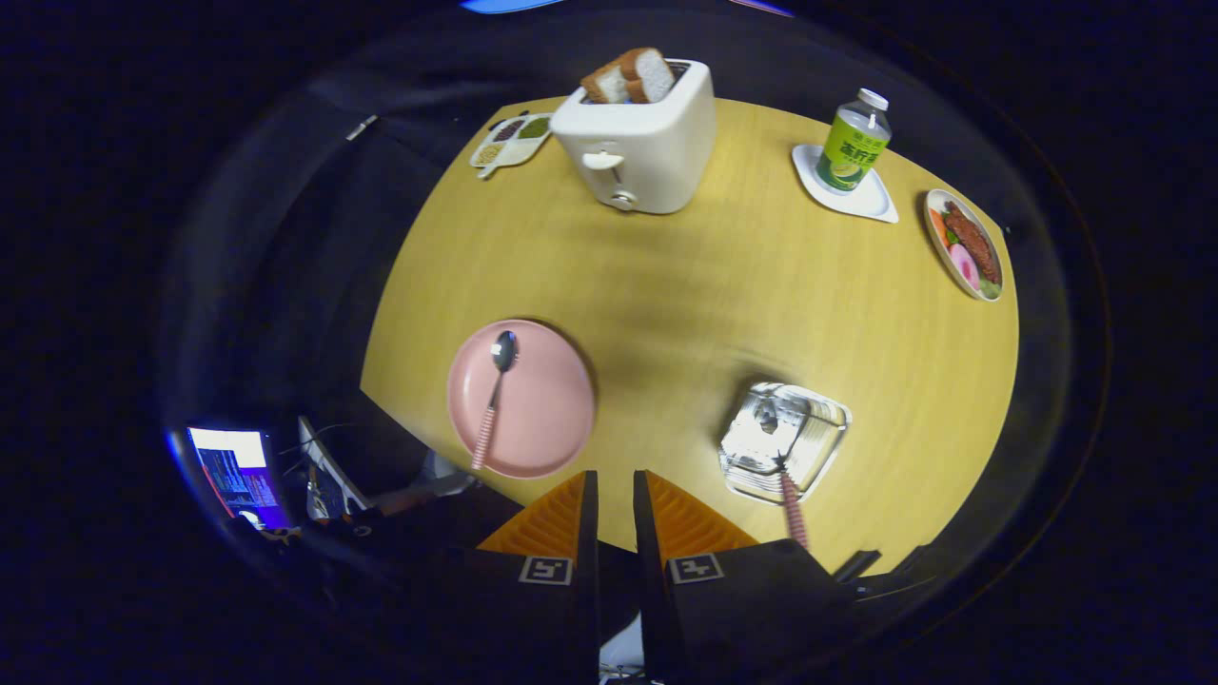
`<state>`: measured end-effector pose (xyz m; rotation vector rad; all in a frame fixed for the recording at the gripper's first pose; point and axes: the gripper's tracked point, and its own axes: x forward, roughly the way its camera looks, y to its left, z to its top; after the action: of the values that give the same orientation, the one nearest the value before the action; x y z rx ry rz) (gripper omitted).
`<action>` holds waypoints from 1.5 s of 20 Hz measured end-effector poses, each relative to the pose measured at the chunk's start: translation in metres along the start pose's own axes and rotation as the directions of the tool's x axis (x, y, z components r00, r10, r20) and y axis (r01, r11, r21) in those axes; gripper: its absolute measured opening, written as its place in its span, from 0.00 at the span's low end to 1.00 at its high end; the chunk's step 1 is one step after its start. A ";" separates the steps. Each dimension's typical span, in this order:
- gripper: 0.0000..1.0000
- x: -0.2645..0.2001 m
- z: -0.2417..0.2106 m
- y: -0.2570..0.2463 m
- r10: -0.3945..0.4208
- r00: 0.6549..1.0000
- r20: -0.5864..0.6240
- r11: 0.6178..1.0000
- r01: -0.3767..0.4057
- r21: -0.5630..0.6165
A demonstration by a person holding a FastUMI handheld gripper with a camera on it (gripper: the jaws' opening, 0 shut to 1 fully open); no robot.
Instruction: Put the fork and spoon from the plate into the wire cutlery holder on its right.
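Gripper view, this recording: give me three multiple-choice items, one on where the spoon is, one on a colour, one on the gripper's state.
1. Where does the spoon lie?
A. On the plate
B. In the wire cutlery holder
C. Beside the toaster

2. What colour is the plate?
A. White
B. Pink
C. Green

3. How does the gripper stand?
A. Shut on the spoon
B. Shut on the fork
C. Fingers nearly together, holding nothing

Answers:
1 A: the spoon rests across the plate, bowl away from the gripper.
2 B: the plate is pink against the yellow table.
3 C: a narrow gap between the fingers, nothing in it; the fork already stands in the holder.
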<state>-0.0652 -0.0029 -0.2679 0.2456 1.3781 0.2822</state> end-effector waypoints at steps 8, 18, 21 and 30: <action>0.23 0.115 -0.034 0.115 0.106 0.992 -0.067 0.994 -0.103 0.044; 0.23 0.201 -0.040 0.114 -0.042 0.990 -0.137 0.999 0.039 -0.019; 0.13 0.196 -0.036 0.108 -0.027 0.990 -0.135 1.000 0.026 -0.007; 0.08 0.088 -0.027 0.086 0.135 0.983 -0.121 0.990 -0.130 0.051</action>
<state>-0.0816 0.1078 -0.3251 0.3614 1.4944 0.3836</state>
